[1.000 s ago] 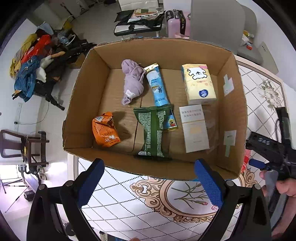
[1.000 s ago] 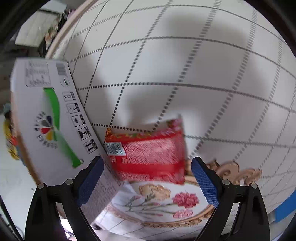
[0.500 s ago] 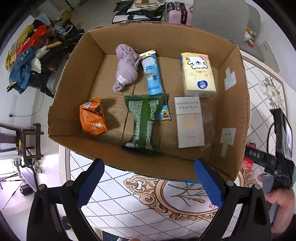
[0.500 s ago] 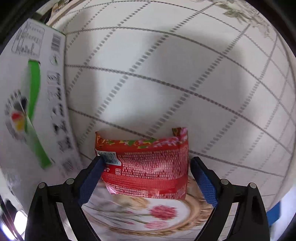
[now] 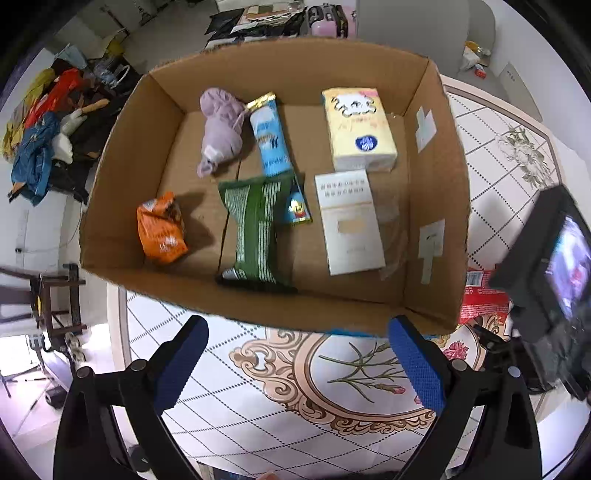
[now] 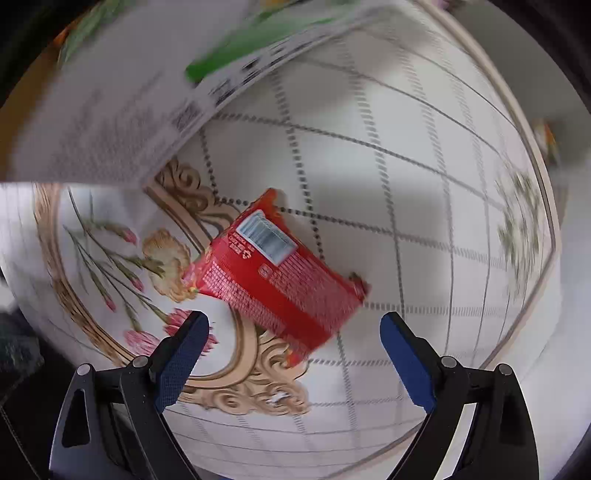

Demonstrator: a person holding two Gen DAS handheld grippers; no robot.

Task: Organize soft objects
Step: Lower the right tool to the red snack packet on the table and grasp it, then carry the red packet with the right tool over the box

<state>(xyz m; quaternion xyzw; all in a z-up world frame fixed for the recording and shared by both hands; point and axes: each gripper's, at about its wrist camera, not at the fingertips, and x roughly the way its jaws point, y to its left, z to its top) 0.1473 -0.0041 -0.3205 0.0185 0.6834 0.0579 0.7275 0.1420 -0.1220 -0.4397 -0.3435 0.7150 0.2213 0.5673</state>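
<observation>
A red snack packet lies flat on the patterned table just beyond my open, empty right gripper; it also shows in the left wrist view, right of the box. An open cardboard box holds a lilac cloth bundle, a blue tube packet, a green packet, an orange packet, a yellow tissue pack and a white flat box. My left gripper is open and empty, in front of the box's near wall.
The box's white printed outer wall is at the upper left of the right wrist view. The table's rim curves at right. The right gripper's camera body is at the right of the left wrist view. Clothes, chairs and a pink suitcase are on the floor beyond.
My right gripper has swung round and backed off: the red packet now lies diagonal and farther from the fingers, and the box wall moved from left to upper left. The left view shifted slightly.
</observation>
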